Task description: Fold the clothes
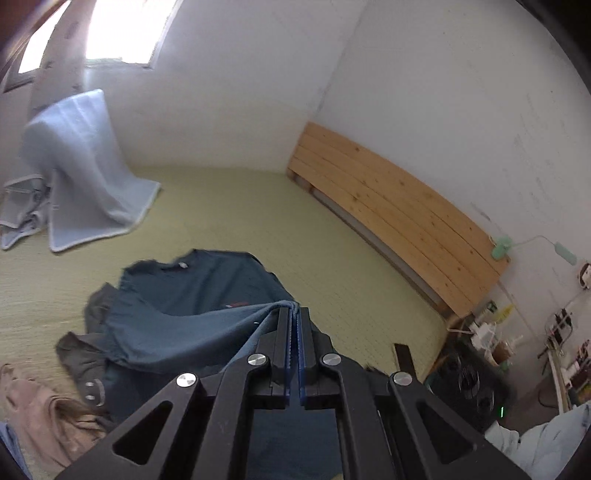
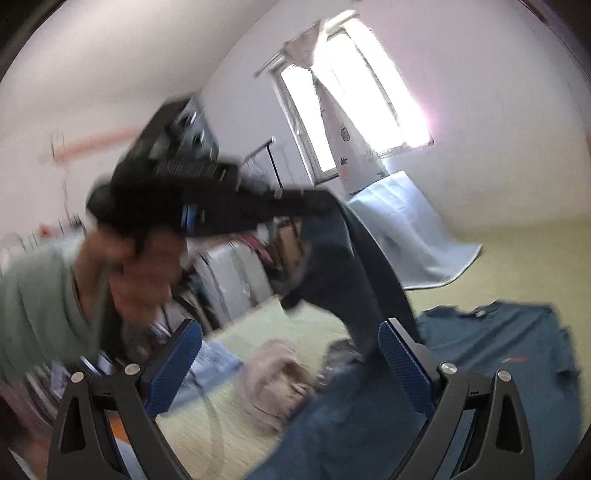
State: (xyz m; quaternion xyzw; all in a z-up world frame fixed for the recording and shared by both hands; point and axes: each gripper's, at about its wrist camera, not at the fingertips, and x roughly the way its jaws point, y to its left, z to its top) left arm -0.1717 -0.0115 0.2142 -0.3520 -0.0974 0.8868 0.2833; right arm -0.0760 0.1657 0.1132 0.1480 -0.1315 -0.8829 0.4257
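1. Clothes lie spread on a pale green mat point(image 1: 258, 229); a teal T-shirt point(image 1: 207, 284) rests flat near its middle, collar toward the far wall.
2. Clenched on a fold of the T-shirt's cloth, the left gripper point(image 1: 294, 314) lifts that edge off the mat, and the fabric drapes down from its closed blue pads.
3. From the right wrist view, the same left gripper point(image 2: 314, 206) appears blurred above the mat, with dark teal cloth point(image 2: 343, 273) hanging from its tip.
4. Released and empty, the right gripper point(image 2: 291, 354) has its jaws spread wide, low over the mat beside the T-shirt point(image 2: 517, 354).
5. A dark grey garment point(image 1: 85, 354) lies partly under the T-shirt's near side, and a beige garment point(image 1: 44, 413) is crumpled just beside that.
6. A light blue blanket point(image 1: 77, 162) is draped over something at the mat's far corner, below the window point(image 1: 122, 29).
7. Wooden slats point(image 1: 391, 210) lean along the wall at the mat's edge.
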